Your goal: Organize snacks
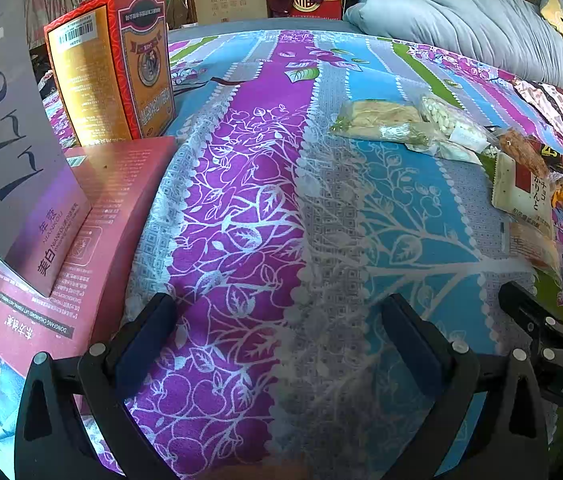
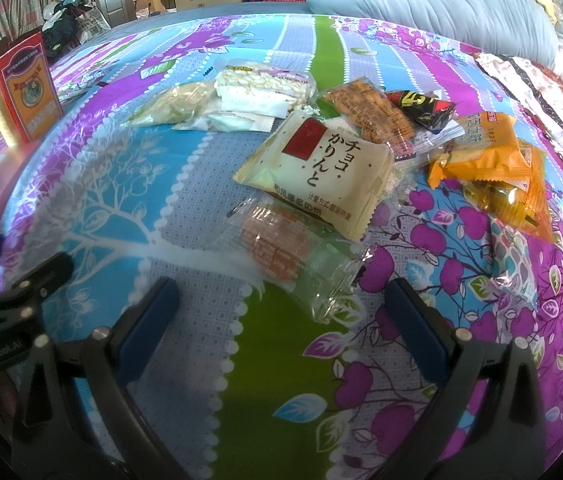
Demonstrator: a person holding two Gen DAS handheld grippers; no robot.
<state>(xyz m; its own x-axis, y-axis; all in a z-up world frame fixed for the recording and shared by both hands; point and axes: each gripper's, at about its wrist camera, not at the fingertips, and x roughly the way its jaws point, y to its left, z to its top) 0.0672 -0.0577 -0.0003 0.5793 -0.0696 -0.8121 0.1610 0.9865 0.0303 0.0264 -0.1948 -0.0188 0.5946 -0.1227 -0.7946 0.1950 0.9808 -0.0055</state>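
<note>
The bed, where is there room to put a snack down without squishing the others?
The bedsheet is bare in the wide middle strip between the pink box and the snack pile. There is also bare sheet right in front of the open right tongs. It is crowded around the cream packet and the orange packets, which overlap.
</note>
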